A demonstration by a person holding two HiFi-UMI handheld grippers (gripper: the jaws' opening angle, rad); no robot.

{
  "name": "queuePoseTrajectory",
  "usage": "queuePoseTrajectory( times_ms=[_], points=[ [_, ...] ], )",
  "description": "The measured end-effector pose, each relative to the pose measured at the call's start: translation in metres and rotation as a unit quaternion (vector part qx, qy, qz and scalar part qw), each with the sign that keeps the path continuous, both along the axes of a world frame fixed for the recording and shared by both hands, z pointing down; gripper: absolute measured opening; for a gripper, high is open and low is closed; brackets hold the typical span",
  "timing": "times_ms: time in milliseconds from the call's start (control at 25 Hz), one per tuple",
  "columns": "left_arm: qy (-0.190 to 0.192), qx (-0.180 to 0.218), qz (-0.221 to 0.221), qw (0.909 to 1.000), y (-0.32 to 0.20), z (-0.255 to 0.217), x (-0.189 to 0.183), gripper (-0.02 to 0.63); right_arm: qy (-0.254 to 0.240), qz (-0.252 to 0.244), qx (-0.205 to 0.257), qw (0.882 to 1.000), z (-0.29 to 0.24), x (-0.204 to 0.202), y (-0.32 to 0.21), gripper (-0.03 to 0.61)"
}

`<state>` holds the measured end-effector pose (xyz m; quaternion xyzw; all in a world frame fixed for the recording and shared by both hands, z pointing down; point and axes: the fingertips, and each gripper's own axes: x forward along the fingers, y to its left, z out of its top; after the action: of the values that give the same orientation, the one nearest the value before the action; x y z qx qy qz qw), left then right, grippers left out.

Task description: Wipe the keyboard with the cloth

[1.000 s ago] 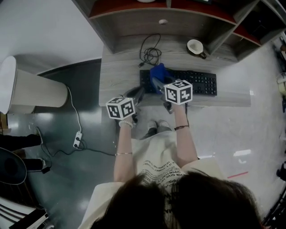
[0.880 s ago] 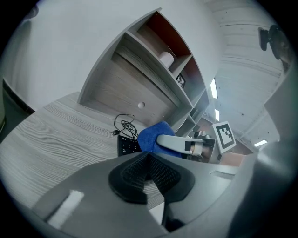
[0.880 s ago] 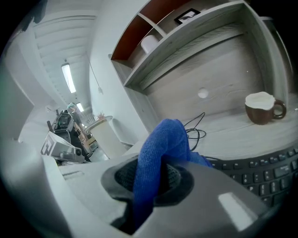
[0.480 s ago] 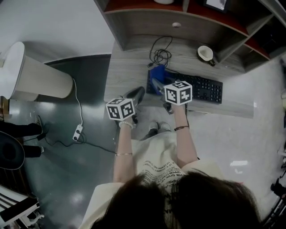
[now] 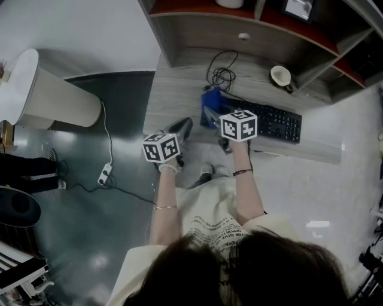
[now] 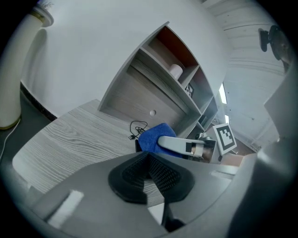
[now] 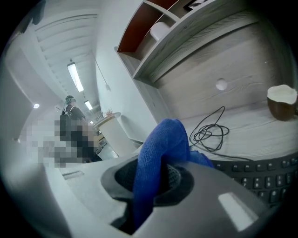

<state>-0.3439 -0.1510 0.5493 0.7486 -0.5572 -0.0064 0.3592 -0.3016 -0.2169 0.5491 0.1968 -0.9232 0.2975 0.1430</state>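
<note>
A black keyboard [image 5: 272, 124] lies along the front of the wooden desk [image 5: 179, 89]. My right gripper [image 5: 210, 113] is shut on a blue cloth [image 5: 210, 100] and holds it over the keyboard's left end. In the right gripper view the cloth [image 7: 158, 148] bulges up out of the shut jaws [image 7: 153, 179], with the keyboard's keys [image 7: 263, 174] just beyond. My left gripper [image 5: 182, 128] hovers at the desk's front edge, left of the cloth. Its dark pads [image 6: 150, 169] meet with nothing between them. The left gripper view also shows the cloth [image 6: 152, 137] ahead.
A coiled black cable [image 5: 221, 75] and a cup [image 5: 280, 76] lie behind the keyboard, under a shelf unit [image 5: 239, 18]. A tall pale cylinder [image 5: 51, 98] stands on the floor at the left, near a power strip [image 5: 105, 176].
The head view has swung, so the desk now sits further right in it. The right gripper and cloth have slid a little toward the keyboard's left end. The left gripper has barely moved.
</note>
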Motion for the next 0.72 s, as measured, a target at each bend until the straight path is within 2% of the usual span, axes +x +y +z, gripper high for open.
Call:
queuePoseTrajectory(
  times_ms=[440,720],
  points=[
    [-0.003,0.002,-0.014,0.9999,0.012,-0.001,-0.015,-0.012,-0.011,-0.014,-0.004,1.000,-0.001,-0.020,0.012,0.052],
    [-0.017,0.009,-0.029,0.9994,0.021,-0.003,-0.029,-0.012,-0.034,-0.001,-0.011,0.999,-0.003,-0.030,0.016,0.052]
  ],
)
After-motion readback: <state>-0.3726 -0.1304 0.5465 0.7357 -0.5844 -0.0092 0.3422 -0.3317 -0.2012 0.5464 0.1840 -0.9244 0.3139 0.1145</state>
